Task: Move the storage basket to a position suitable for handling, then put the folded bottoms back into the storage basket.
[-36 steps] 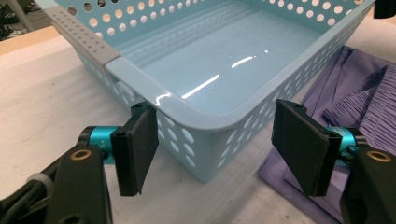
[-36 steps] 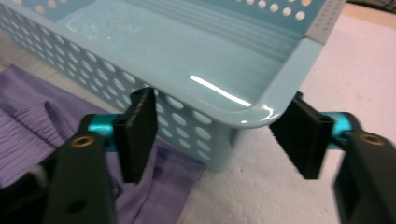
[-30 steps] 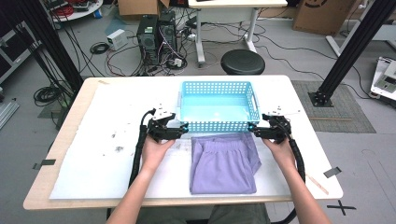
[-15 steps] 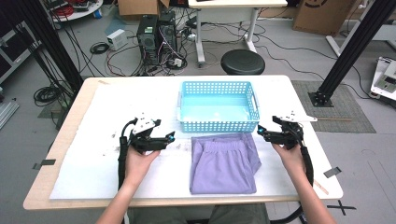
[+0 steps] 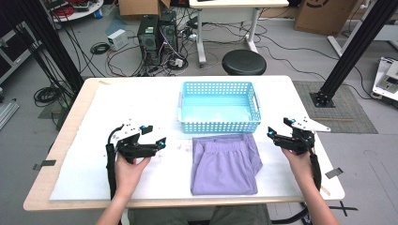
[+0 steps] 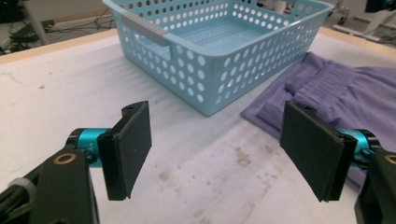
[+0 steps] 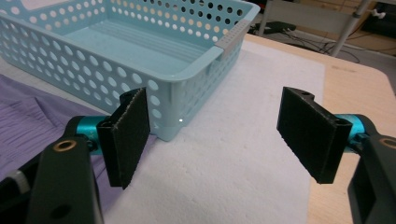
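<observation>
High view, folded purple shorts (image 5: pixel 225 164), elastic waistband, flat beside blue basket (image 5: pixel 219 125)

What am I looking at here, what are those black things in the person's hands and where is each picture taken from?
A person sits at a white table holding hand-held tongs in each hand: the left tongs and the right tongs. Each has two flat black pads that squeeze together; both are open and hold nothing.

One picture comes from a camera above, looking down on the table. The other two come from small cameras riding on each tool, looking out between its own pads.

On the table are a light blue basket, which looks empty, and folded purple shorts lying just in front of it, between the hands.
</observation>
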A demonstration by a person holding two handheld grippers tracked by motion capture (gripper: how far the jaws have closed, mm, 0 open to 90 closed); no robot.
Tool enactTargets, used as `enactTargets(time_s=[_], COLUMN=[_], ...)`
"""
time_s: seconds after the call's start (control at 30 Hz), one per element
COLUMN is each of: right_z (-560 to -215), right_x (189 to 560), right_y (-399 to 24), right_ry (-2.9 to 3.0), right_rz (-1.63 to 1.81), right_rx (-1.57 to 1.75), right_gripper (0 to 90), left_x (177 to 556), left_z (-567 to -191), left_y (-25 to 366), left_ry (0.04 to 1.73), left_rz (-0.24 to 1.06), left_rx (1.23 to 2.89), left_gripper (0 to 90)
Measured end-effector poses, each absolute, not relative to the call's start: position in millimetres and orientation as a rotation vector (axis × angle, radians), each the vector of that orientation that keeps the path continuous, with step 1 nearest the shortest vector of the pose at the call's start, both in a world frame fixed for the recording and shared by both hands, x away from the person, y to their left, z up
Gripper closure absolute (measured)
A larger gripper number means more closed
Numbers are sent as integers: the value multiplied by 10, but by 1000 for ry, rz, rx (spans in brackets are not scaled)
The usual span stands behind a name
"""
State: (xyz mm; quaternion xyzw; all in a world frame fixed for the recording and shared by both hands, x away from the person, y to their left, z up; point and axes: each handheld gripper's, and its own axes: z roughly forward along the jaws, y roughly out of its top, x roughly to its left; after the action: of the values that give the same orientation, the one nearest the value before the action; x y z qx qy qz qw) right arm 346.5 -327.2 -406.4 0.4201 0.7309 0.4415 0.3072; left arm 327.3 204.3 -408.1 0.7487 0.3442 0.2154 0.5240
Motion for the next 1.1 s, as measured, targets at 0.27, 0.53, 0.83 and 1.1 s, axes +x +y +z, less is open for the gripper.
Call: enactTargets(time_s=[0.27, 0.53, 0.83, 1.1], right_z=[-4053, -4063, -4038, -4020], right_x=[3441, 3432, 3402, 3323], right_y=[-3285, -3261, -3276, -3224], right_ry=[1919, 1927, 1912, 1896], right_rz=[1174, 1169, 1174, 1189], right_rx=[1101, 1091, 1077, 1063], right_gripper=[260, 260, 260, 260], left_x=[3196, 3193, 3184, 3115], left_z=[-4076, -4090, -4082, -4114], left_y=[2206, 2215, 2149, 2037], left_ry=[832, 836, 826, 852], left_rz=[553, 552, 532, 450], left_rx=[1737, 1749, 1745, 1749], left_gripper=[253, 253, 252, 264])
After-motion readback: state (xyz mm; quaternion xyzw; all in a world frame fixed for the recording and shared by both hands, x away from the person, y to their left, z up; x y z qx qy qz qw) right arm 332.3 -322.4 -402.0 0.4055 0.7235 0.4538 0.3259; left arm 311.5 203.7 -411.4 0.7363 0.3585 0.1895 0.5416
